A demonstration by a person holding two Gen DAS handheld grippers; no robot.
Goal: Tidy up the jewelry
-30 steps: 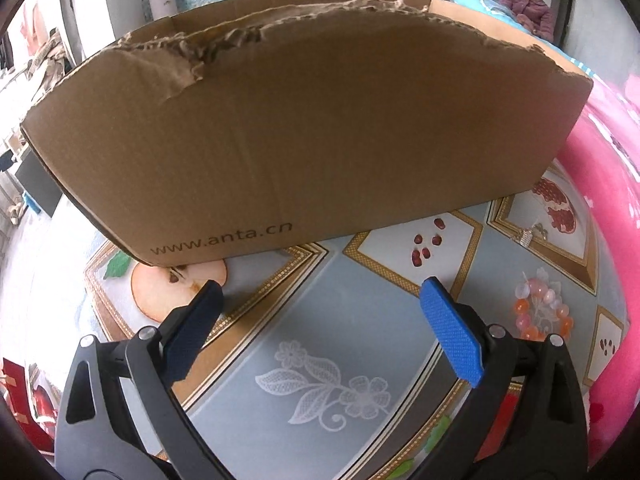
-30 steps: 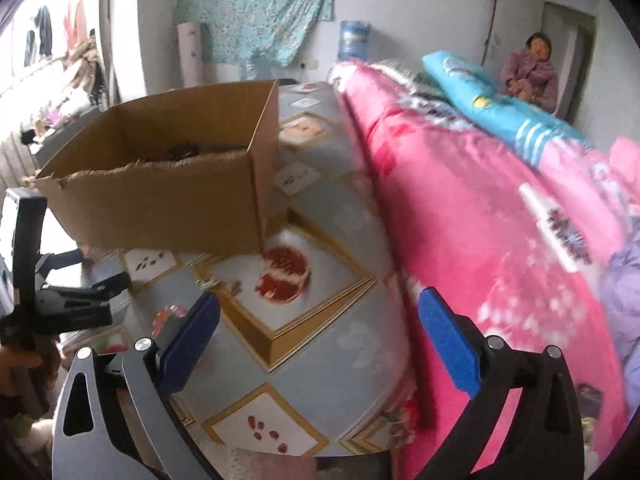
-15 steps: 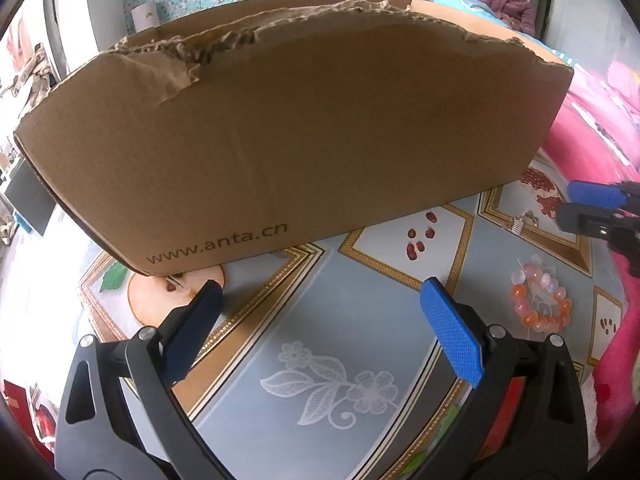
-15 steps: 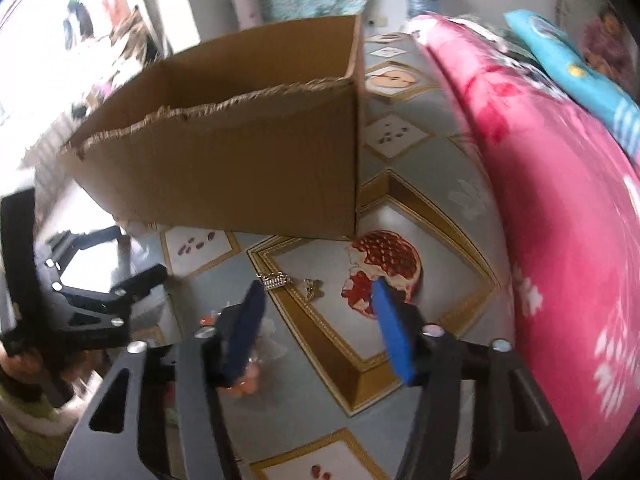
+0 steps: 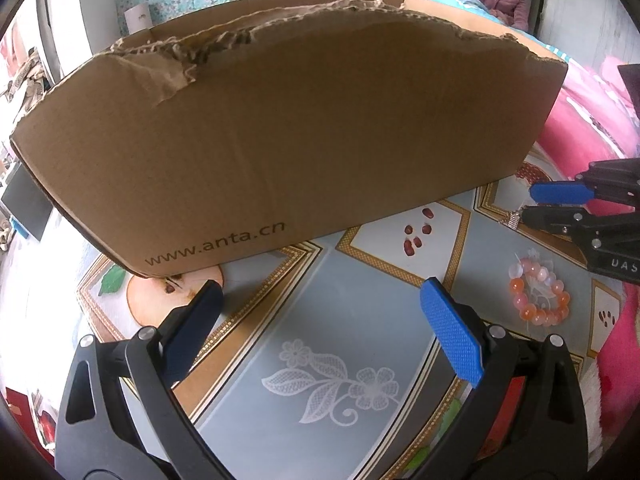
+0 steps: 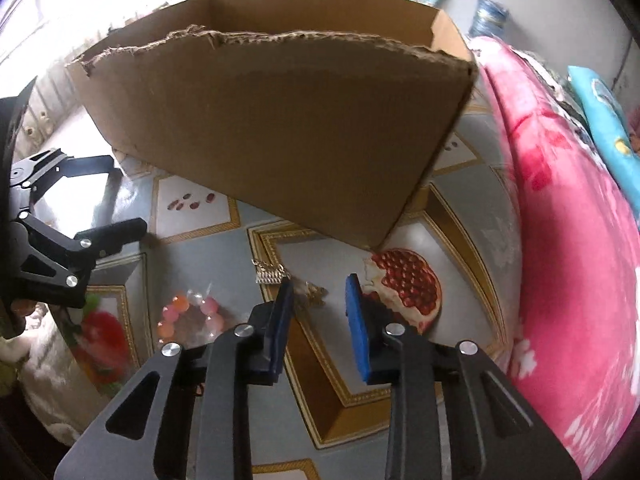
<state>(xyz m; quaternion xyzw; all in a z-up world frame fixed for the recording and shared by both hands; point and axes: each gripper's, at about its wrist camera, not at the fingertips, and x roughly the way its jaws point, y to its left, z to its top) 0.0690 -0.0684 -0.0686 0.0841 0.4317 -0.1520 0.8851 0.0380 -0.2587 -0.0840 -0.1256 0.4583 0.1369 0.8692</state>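
Ideally the right gripper (image 6: 318,296), jaws just narrowed with nothing pinched yet, should settle lower around the small gold jewelry piece (image 6: 310,293) at twelve o'clock of its tips before closing fully, while the left gripper (image 5: 318,316) waits wide.

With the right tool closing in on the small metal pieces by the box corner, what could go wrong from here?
1. The right tool has just been narrowing, but the gold trinket lies flat on the tablecloth beside one pad, ungripped; the pads may close on cloth or flick it away.
2. The silver clasp sits close by; it could be knocked.
3. The cardboard box has a tall wall; a low lift may hit it.
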